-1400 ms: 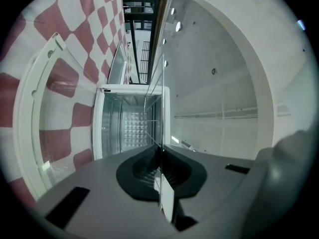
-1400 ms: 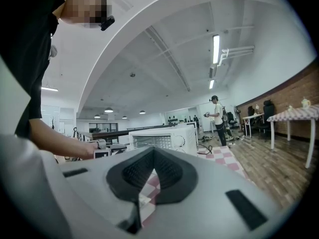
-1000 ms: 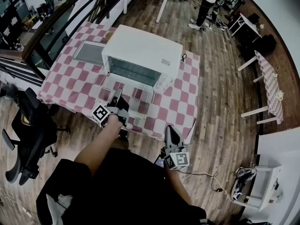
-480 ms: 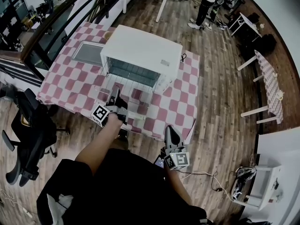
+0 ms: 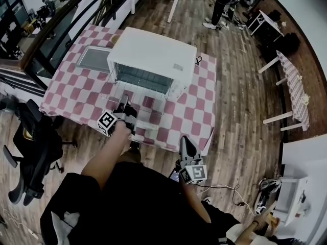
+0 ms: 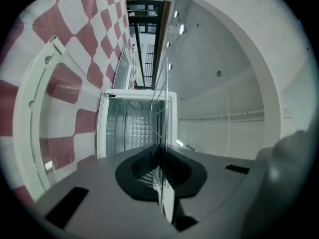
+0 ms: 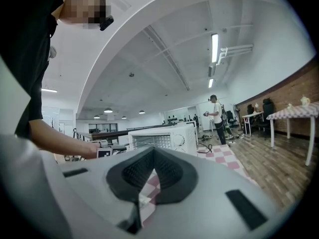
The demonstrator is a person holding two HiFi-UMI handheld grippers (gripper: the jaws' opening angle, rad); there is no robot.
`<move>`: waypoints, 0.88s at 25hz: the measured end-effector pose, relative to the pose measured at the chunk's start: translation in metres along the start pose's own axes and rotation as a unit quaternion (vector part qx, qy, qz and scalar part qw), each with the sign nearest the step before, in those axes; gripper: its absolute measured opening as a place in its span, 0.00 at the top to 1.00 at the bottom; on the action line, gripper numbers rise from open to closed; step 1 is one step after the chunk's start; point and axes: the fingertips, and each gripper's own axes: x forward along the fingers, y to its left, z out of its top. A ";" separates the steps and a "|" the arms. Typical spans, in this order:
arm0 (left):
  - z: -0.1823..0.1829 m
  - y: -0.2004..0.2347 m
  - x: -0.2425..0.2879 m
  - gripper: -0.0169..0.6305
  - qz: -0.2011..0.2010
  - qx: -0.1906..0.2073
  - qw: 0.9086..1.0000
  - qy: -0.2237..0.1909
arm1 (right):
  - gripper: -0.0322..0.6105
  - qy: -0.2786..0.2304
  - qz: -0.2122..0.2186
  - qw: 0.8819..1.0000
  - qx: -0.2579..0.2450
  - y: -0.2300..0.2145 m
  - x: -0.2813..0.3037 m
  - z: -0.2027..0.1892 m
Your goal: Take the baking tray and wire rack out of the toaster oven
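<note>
**Left claw shut on the rack at the oven mouth; tray already out**

The oven (image 5: 153, 52) stands mid-table with its door (image 5: 145, 111) dropped flat towards the person, its handle close to the table's near edge. Bare cloth (image 5: 196, 103) lies open to the oven's right, with less of it on the left, where the tray (image 5: 94, 59) rests just beside the oven, near the table's far left edge.

The left gripper (image 6: 160, 153) is level over the open door. Its jaws have just been closing and now meet on the thin front edge of the rack (image 6: 159, 128), which is seen edge-on and runs back into the oven. The right gripper (image 7: 152, 152) hangs off the table's near right corner, above the floor (image 5: 240, 111). Its jaws are together with nothing between them.

No brand or print can be read. A small grey label on the oven's top is too small to make out, and the gripper cubes carry black-and-white square markers.

The cloth is checked red and white, and the floor is wood plank. A black chair (image 5: 30, 147) stands left of the table, with a dark railing (image 5: 56, 29) beyond it. A second checked table (image 5: 295, 83) stands well apart on the right, and a person (image 5: 223, 4) stands far off.
</note>
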 end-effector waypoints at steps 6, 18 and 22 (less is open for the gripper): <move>-0.008 -0.001 -0.010 0.99 0.002 -0.022 1.000 0.005 | 0.95 -0.010 0.003 1.000 0.000 0.005 -0.001 0.008; 0.011 -0.015 -0.066 0.99 -0.021 -0.040 0.999 0.007 | 0.95 -0.008 0.024 0.999 -0.019 0.030 -0.005 0.005; 0.032 -0.011 -0.091 0.99 -0.015 -0.037 0.999 -0.004 | 0.95 -0.009 0.035 0.999 -0.024 0.041 -0.003 0.002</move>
